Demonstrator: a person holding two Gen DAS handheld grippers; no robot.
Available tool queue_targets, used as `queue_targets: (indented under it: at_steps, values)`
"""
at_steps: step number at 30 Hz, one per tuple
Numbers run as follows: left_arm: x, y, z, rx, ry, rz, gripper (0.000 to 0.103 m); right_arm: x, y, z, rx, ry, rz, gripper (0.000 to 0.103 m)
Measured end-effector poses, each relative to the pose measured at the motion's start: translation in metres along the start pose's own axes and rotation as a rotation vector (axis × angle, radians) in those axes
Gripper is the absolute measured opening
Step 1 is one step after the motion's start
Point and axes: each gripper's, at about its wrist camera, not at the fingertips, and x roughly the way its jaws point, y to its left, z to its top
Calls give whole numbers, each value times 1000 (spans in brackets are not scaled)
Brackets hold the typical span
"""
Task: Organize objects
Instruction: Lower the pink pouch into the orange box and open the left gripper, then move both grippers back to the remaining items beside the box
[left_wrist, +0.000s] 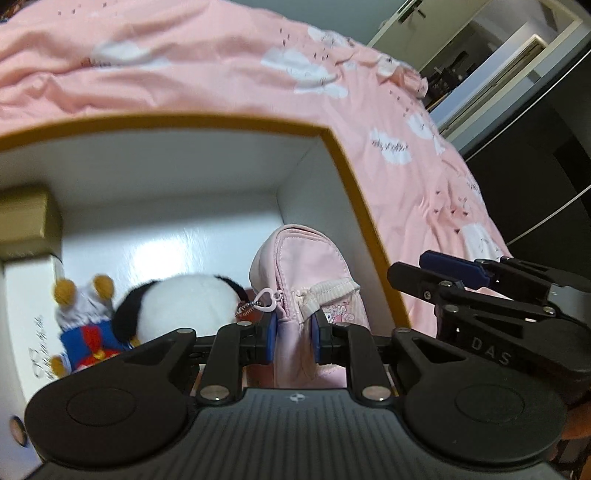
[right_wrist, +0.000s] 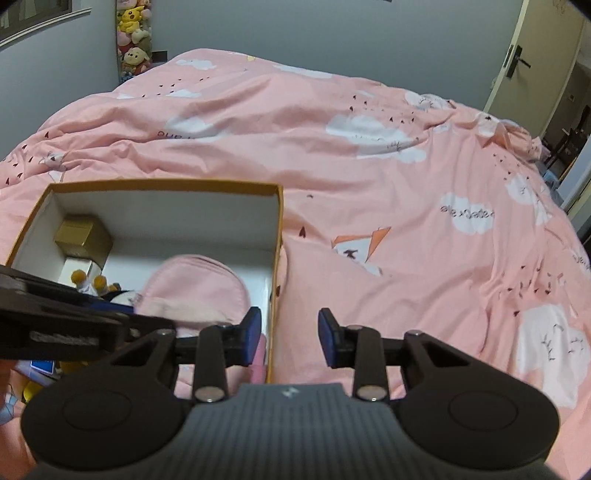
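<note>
left gripper (left_wrist: 293, 341) jaws clamp the pink pouch (left_wrist: 306, 273), lowered inside the open box (left_wrist: 354, 192) beside the panda plush (left_wrist: 184, 299). right gripper (right_wrist: 290, 338) jaws parted, empty, over the bed (right_wrist: 406, 192).

Saw bed (right_wrist: 369, 184) filling most of view, pink duvet with white clouds and small dark birds, rumpled. Grey wall (right_wrist: 295, 26) behind it. Stack of plush toys (right_wrist: 133, 37) in far left corner. Pale door (right_wrist: 535, 55) with dark handle at right, ajar onto dim hallway. Lighting soft, indoor.
</note>
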Motion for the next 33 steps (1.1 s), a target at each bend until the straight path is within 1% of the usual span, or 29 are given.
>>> queue_targets:
  at_steps: [6, 14, 19, 22, 25, 26, 27, 29, 30, 31, 32, 33]
  values:
    - [18, 0, -6, -10, 42, 44, 21, 8, -1, -10, -2, 12, 31, 34]
    - [35, 0, -6, -35, 93, 98, 21, 18, 3, -13, -17, 26, 49, 34]
    - [45, -11, -9, 11, 107, 165, 23, 22, 4, -15, -20, 38, 62, 34]
    - [47, -13, -11, 28, 104, 165, 25, 25, 4, -16, -33, 44, 32, 34]
    - [43, -8, -11, 23, 91, 152, 32, 25, 2, -17, -35, 43, 24, 34]
    - [42, -8, -10, 18, 85, 142, 36, 24, 2, -17, -34, 43, 20, 34]
    - [40, -6, -11, 12, 79, 132, 42, 23, 2, -18, -33, 41, 16, 35]
    - [33, -6, -12, 10, 62, 119, 49, 19, 1, -18, -29, 33, 10, 36]
    - [29, -6, -12, 7, 50, 122, 55, 17, 0, -19, -24, 27, 7, 37]
    - [24, -6, -13, 8, 32, 123, 56, 14, 0, -19, -18, 17, 1, 38]
    - [20, -7, -13, 9, 15, 117, 59, 10, -1, -19, -14, 7, -5, 40]
    - [15, -7, -13, 7, -2, 113, 62, 7, -1, -19, -9, -4, -11, 43]
